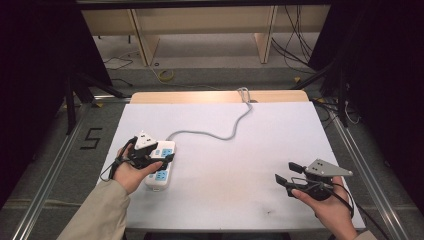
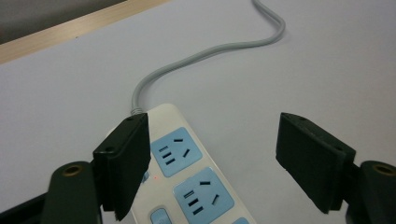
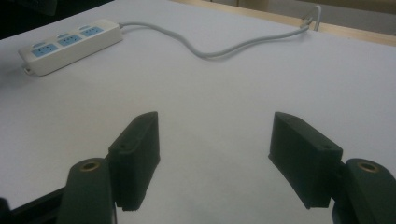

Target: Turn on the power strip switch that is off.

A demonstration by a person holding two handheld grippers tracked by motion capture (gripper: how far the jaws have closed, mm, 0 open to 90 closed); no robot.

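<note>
Strip [image 2: 187, 177] under left gripper [image 2: 212, 158] — untouched.

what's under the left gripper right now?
The white power strip on the table: the open left gripper hangs over it. Two blue sockets show; its near end is out of frame.

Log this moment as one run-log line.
left hand-held gripper: open, over power strip | right hand-held gripper: open, above bare table | cord: trails to far edge
</note>
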